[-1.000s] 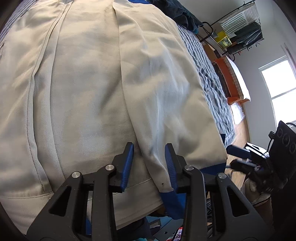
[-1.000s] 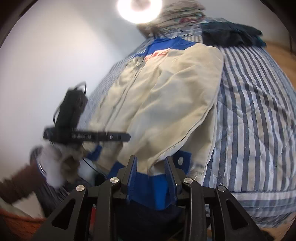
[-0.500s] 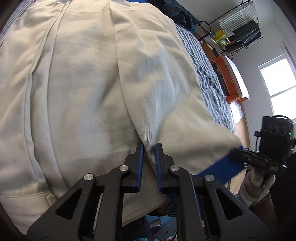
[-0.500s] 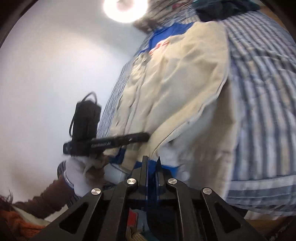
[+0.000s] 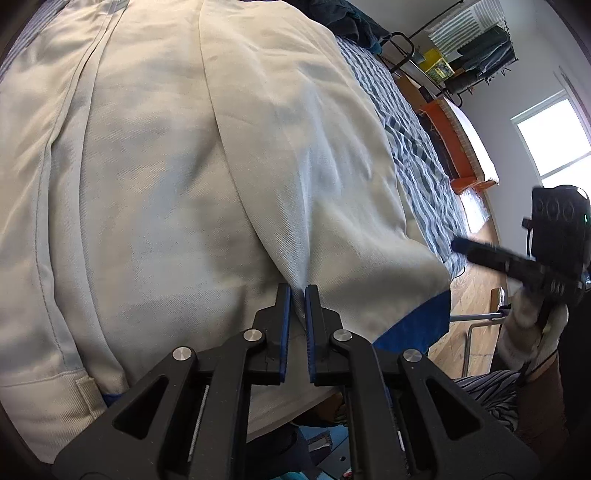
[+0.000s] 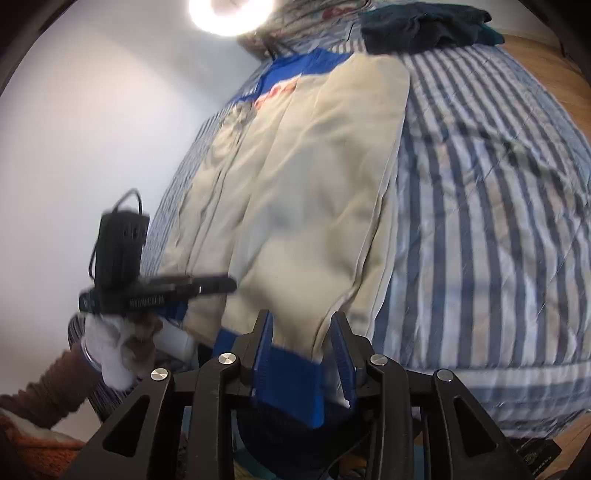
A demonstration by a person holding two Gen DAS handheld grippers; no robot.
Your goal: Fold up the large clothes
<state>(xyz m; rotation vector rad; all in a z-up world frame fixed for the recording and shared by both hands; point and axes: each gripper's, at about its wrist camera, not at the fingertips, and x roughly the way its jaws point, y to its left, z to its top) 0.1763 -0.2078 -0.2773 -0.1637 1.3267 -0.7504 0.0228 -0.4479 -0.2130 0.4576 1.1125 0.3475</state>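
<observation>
Here, in the left wrist view, the cream jacket (image 5: 177,177) fills the field from 9 to 2 o'clock, spread flat on the striped bed (image 5: 413,147). The left gripper (image 5: 297,291), at 6 o'clock, is closed on a ridge of cream cloth where a folded panel overlaps the body; its jaws have just been closing, with the cloth between them. At 3 o'clock the right gripper (image 5: 458,243) appears, blurred and clear of the fabric, held in a gloved hand (image 5: 528,332). A rack (image 5: 476,55) stands at 1 o'clock.

In the right wrist view, the left gripper sits at 9 o'clock against the jacket's edge. The jacket runs from 12 to 6 o'clock over the bed, with dark clothes (image 6: 424,26) at 1 o'clock. The right gripper, at 6 o'clock, stands apart; its jaws have just been opening. The blue hem (image 6: 291,384) lies between them, but the pads do not press on it.

Risk: with only the left pinch holding, a lift would likely drag one corner, skew the fold, and let the free hem slide off the bed edge. The thin pinch may also slip if pulled sharply.
</observation>
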